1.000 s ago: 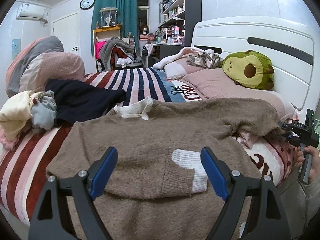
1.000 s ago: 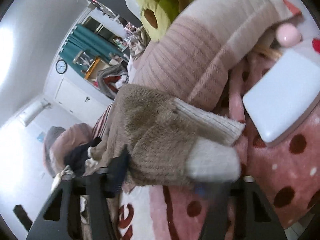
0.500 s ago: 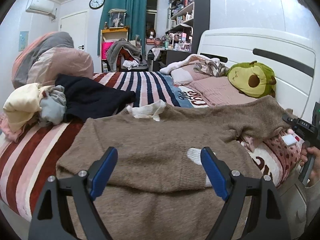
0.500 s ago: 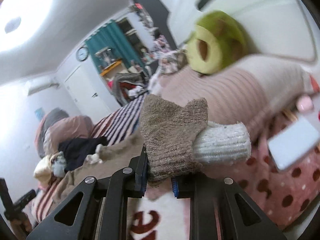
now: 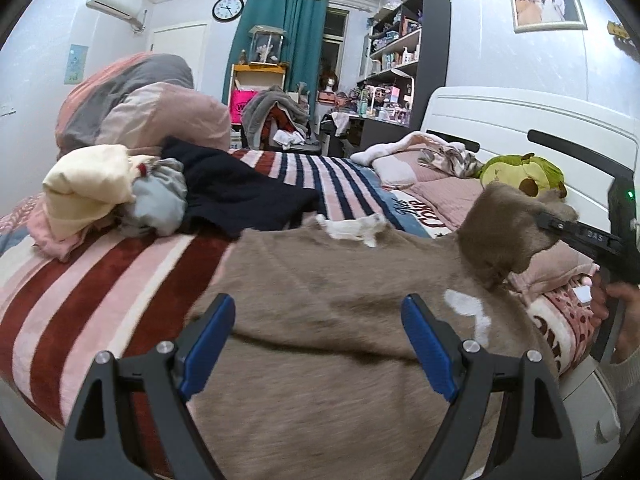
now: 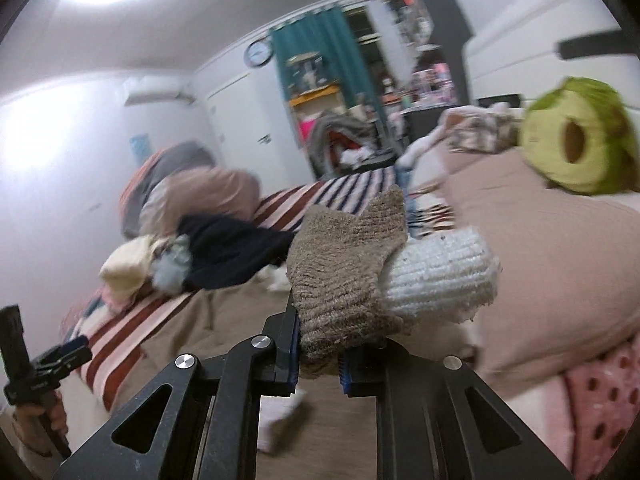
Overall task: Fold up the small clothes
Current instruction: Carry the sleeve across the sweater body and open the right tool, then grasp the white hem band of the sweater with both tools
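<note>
Left gripper (image 5: 316, 336) jaws spread; right gripper (image 6: 318, 354) jaws clamped.

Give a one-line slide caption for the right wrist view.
Right gripper clamps the brown sweater's sleeve, white cuff lifted above the bed.

Pretty clearly somebody's lived-in bedroom at home: there's a bed with a striped blanket (image 5: 132, 264) and a white headboard (image 5: 520, 120), pink pillows (image 5: 452, 196) and an avocado plushie (image 5: 524, 172) sitting up by it. A heap of unfolded clothes (image 5: 120, 200) is dumped on the blanket next to a rolled-up duvet (image 5: 136, 108), and the far wall has teal curtains (image 5: 296, 40), a wall clock (image 5: 227, 8), an air conditioner (image 5: 116, 4) and a white door (image 5: 180, 56). Add the crammed dark shelving unit (image 5: 404, 52) and a framed photo (image 5: 547, 4) over the bed, so definitely a home.
</note>
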